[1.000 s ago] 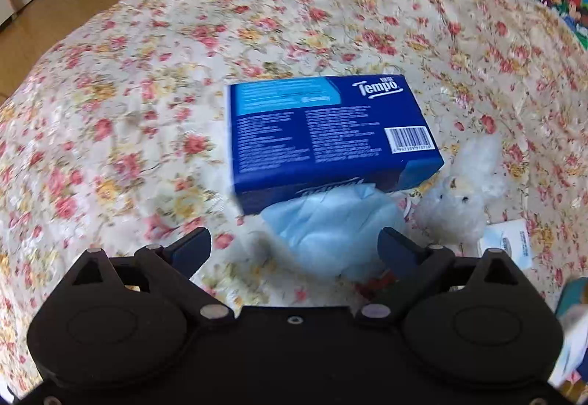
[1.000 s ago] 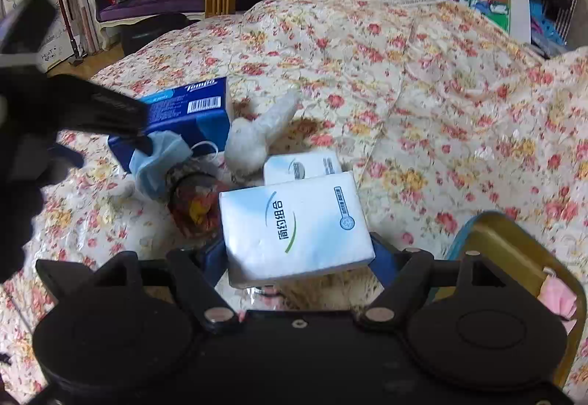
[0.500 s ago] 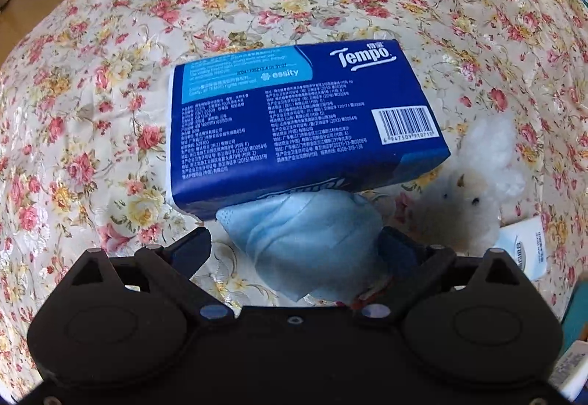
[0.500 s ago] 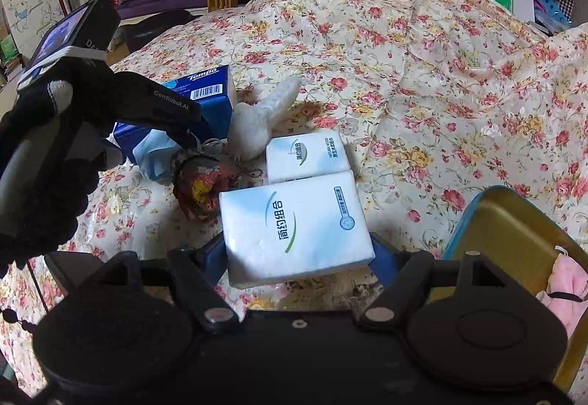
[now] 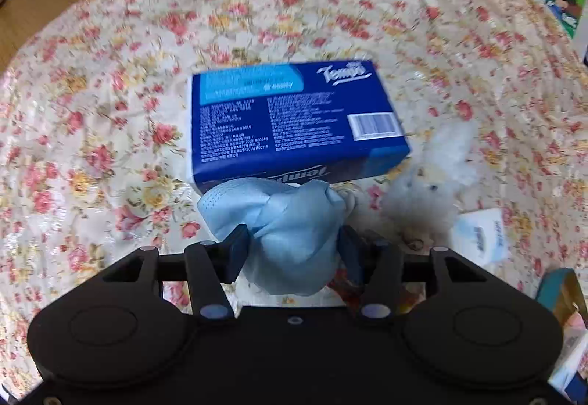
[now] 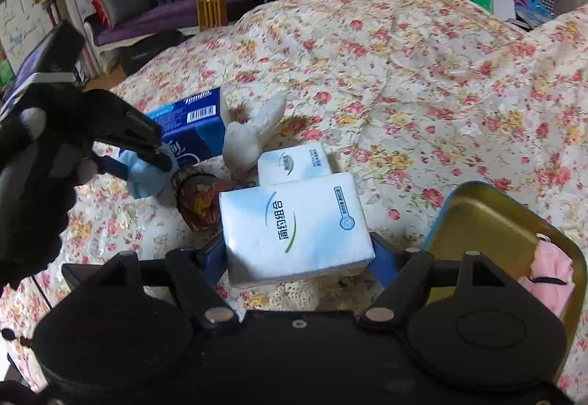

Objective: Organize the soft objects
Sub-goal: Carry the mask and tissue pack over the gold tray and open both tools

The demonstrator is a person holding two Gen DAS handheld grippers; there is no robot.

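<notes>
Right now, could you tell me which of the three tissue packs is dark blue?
The Tempo pack, lying behind the blue mask that the left gripper pinches. The other two packs are white: one in the right gripper, one just beyond it.

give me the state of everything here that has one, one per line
left tongs: shut on face mask
face mask: crumpled, gripped
right tongs: shut on white tissue pack
white tissue pack: sealed, gripped
blue tissue pack: sealed, lying flat
tin: open, pink cloth inside
</notes>
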